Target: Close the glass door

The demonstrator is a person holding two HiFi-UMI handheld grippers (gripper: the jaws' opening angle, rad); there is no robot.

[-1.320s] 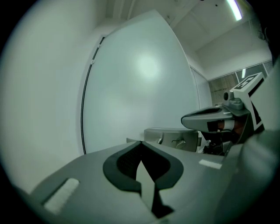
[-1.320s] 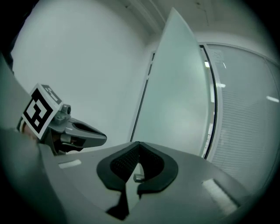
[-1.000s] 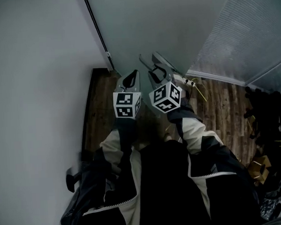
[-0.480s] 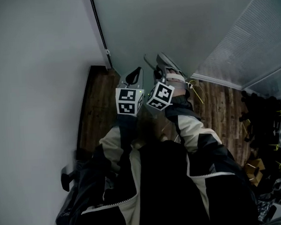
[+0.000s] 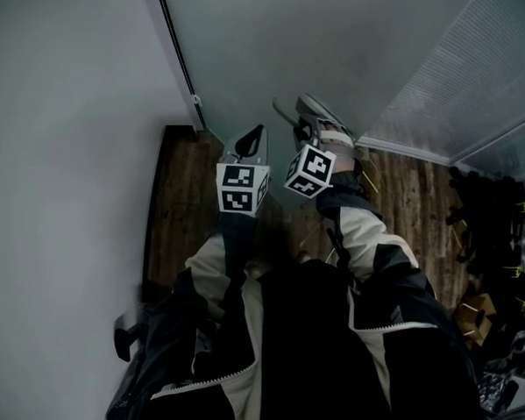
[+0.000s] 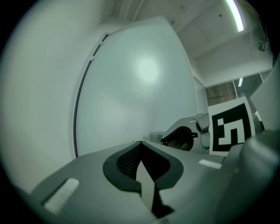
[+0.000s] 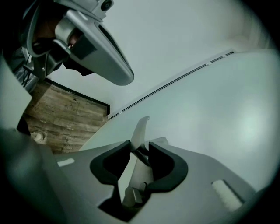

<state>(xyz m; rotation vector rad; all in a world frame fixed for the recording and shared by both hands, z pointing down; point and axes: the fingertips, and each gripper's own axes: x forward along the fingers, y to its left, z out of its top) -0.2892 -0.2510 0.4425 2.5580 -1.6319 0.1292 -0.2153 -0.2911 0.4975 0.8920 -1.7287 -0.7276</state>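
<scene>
Now the right gripper (image 5: 314, 114) sits turned about its own axis from where it was a second ago: its black-and-white marker cube (image 5: 310, 171) shows its faces at a different tilt and lies a little higher in the head view. The left gripper (image 5: 250, 137) has hardly shifted, and its cube (image 5: 241, 188) faces the camera much as before.

The large pale frosted glass door (image 5: 306, 44) fills the space directly ahead of both grippers, standing over the dark brown wooden plank floor (image 5: 182, 191). A thin black vertical strip (image 5: 177, 55) marks its left edge against the plain white wall (image 5: 65, 127).

In the right gripper view, a slim silver lever-shaped metal handle (image 7: 141, 129) rises against the glass between the two dark pads. The right gripper's jaws stand partly apart and are closed on this handle, with the pads pressing its sides near the tips. The left gripper hangs up and to the left in that view, clear of the handle.

In the left gripper view, the left gripper's jaws meet at their tips with nothing between them; it touches nothing and points at the glass beside the right gripper. The person's black-and-cream jacket sleeves (image 5: 370, 252) reach forward behind both tools.
</scene>
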